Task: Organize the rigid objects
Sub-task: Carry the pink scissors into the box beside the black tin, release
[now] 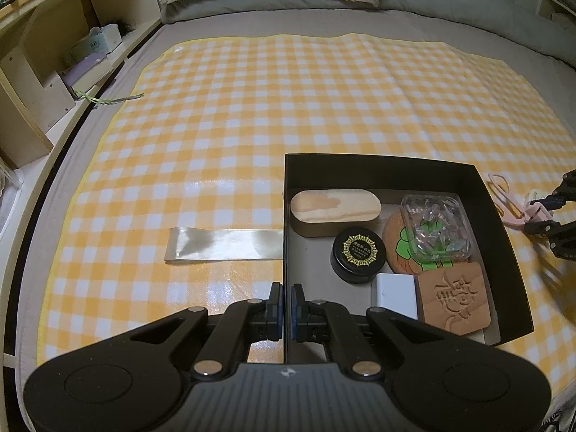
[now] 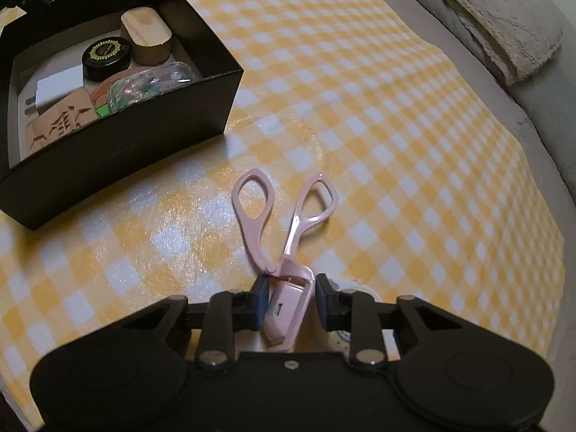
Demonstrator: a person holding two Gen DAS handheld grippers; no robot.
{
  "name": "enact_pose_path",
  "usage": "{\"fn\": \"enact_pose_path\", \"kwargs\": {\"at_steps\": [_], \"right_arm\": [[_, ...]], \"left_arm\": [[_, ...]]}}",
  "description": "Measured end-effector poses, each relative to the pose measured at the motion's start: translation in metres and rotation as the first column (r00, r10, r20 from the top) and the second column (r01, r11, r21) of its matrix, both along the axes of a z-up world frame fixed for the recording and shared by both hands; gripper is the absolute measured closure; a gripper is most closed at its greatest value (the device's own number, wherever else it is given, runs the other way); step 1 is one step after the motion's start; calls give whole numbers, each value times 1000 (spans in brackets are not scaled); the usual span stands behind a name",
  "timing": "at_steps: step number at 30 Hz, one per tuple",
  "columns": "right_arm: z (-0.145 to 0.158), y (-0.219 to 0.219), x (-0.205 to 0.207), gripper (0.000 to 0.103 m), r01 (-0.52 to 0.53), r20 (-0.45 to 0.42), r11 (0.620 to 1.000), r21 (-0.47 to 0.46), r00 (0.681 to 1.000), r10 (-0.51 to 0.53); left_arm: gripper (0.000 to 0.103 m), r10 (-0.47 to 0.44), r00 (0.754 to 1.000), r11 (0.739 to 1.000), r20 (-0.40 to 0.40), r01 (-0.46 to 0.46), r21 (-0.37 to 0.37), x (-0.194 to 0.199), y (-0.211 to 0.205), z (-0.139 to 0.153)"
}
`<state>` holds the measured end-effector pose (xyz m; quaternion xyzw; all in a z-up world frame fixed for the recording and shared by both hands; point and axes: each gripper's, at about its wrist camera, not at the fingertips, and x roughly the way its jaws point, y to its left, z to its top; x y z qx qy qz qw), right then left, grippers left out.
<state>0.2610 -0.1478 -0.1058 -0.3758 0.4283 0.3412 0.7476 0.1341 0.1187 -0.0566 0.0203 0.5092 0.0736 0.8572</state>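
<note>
Nearest in the right wrist view: my right gripper [image 2: 290,300] has its jaws around the head of the pink eyelash curler [image 2: 284,252]. The left pad is against the pink body; the right pad appears to sit at or just beside the other side, and I cannot confirm contact there. I read it as pinching the curler at the head because that is the bulkiest, stiffest part, and the loop handles splay away from me and offer little to clamp. The curler still lies on the yellow checked cloth [image 2: 396,126], just beside the near long wall of the black box [image 2: 118,154].

Nearest in the left wrist view: my left gripper [image 1: 287,297] is pressed together on the left wall of the box [image 1: 285,216], presumably to keep the light box from sliding on the soft bed while I load it.

Inside the box: white adapter [image 1: 396,293], carved wooden tile [image 1: 451,297], black round tin [image 1: 358,252], clear plastic case [image 1: 437,226] resting on a round coaster [image 1: 394,230], and a wooden oval box [image 1: 334,210] at the far end.

Judgement: the free floor space in the box is along its left side.

Further out, a strip of clear tape [image 1: 223,243] lies on the cloth left of the box.
</note>
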Motion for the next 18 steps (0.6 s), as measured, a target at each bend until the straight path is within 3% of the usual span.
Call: {"fn": "enact_pose_path", "kwargs": {"at_steps": [4,8,13,18], "right_arm": [[8,-2,1,75,29,6,999,45,1000,-29],[37,-5,6,75,115,3,974,198,993,-118],[81,3,0,75,177,-71,890,421,984,-163],[94,32,-10,75,255,-240,795,551,960,-141]], "left_arm": [[99,5,1000,1000,-1,-5,-6,0,1,0],[99,16,1000,1000,-4,-16,-19,2,2,0],[100,24,1000,999,-6,-24,-31,2,4,0],[101,25,1000,999,-7,-25,-31,3,4,0]]}}
